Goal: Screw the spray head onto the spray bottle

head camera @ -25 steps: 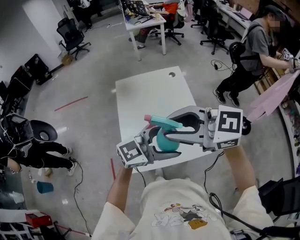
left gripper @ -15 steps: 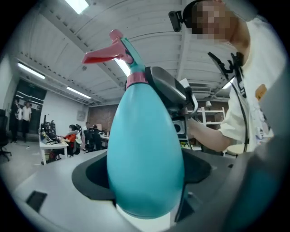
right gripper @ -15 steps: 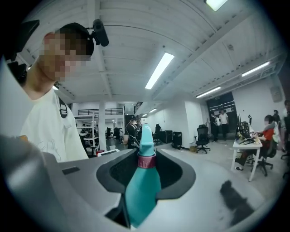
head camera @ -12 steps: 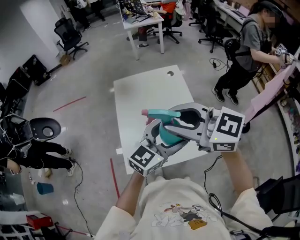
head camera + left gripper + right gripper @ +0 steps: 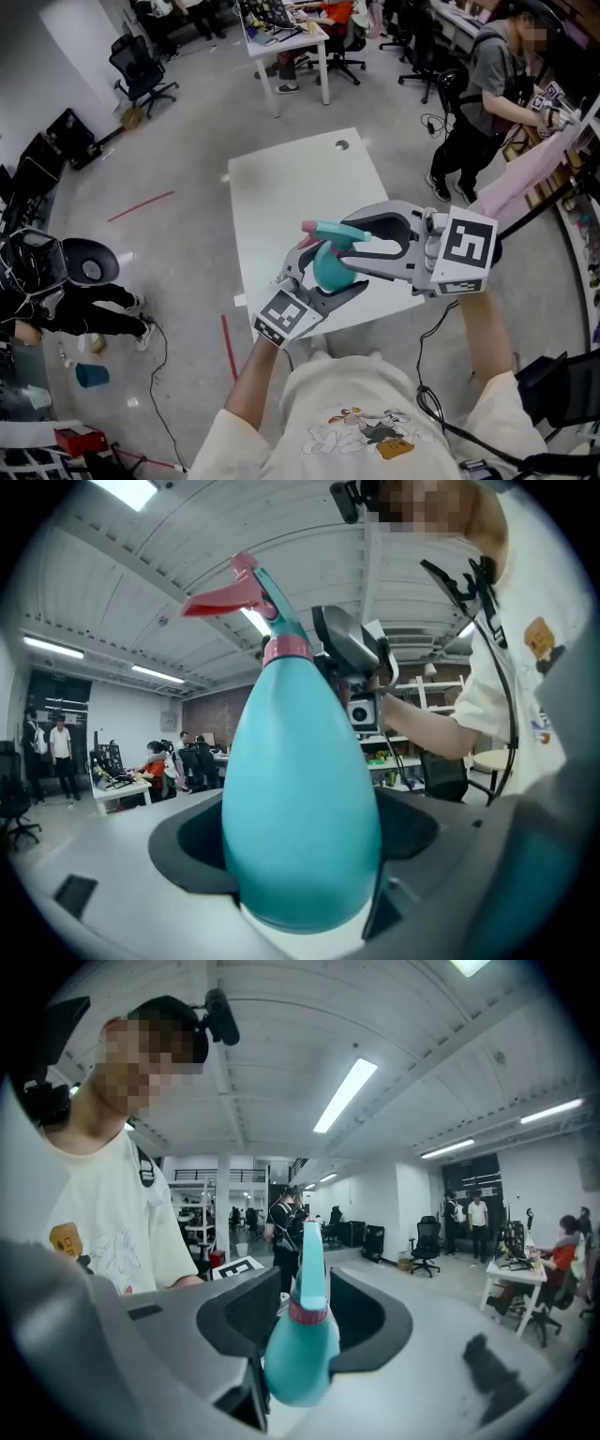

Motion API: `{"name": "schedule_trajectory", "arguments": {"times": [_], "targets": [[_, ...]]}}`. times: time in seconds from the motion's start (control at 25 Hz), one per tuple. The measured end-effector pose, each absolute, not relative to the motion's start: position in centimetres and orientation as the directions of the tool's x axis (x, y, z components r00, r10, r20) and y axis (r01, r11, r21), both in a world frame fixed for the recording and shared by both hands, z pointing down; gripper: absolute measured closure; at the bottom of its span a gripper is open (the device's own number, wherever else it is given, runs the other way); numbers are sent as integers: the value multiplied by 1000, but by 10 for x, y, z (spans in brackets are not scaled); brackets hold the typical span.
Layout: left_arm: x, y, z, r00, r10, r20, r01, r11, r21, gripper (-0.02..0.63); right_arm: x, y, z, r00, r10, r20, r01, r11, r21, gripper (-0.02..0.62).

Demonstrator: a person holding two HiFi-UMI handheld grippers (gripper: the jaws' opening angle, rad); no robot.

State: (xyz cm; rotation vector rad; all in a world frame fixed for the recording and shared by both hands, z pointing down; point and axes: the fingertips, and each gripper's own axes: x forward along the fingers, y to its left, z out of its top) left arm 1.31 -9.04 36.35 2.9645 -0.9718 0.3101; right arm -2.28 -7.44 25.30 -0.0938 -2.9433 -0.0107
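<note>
The spray bottle (image 5: 326, 270) is teal with a teardrop body and a pink collar (image 5: 286, 650) at the neck. The teal spray head (image 5: 336, 233) with its pink trigger sits on that neck, nozzle pointing left. The bottle is held tilted in the air over the near edge of a white table (image 5: 291, 183), just in front of the person's chest.

Farther off stand a second white table (image 5: 286, 42) with office chairs around it and a black chair (image 5: 141, 67) at the far left. At the far right is a person in a grey shirt (image 5: 487, 80) beside a pink cloth (image 5: 527, 176). A teal cup (image 5: 91, 375) lies on the floor, near left. In the head view the grey jaws cover the bottle's lower body and part of its neck.

The left gripper (image 5: 302, 829) has its jaws set wide and clamped on the bottle's fat body (which fills the whole gap). The right gripper (image 5: 342, 249) brackets the spray head. Its jaws are opening, and a gap shows on each side of the head.
</note>
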Motion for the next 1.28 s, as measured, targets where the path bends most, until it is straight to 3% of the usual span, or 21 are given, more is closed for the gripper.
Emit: {"name": "schedule_trajectory", "arguments": {"times": [0.16, 0.44, 0.56, 0.64, 0.8, 1.28], "targets": [[17, -89, 365, 794, -574, 199, -572, -817, -72, 181, -27, -70, 263, -962, 92, 258, 105, 994, 38, 445], [15, -88, 357, 797, -581, 164, -581, -812, -49, 181, -29, -69, 271, -968, 147, 202, 140, 989, -49, 441], [13, -84, 355, 796, -589, 140, -589, -807, -43, 181, -30, -66, 285, -969, 139, 205, 124, 989, -84, 357], [13, -80, 357, 787, -598, 150, -595, -800, -69, 181, -32, -60, 297, -968, 118, 222, 104, 992, -71, 342], [13, -74, 362, 785, -593, 178, -586, -805, -95, 181, -34, -57, 296, -982, 95, 164, 78, 991, -109, 341], [15, -79, 380, 767, -601, 222, -606, -794, -56, 179, -32, -65, 303, -984, 53, 169, 37, 994, -99, 348]]}}
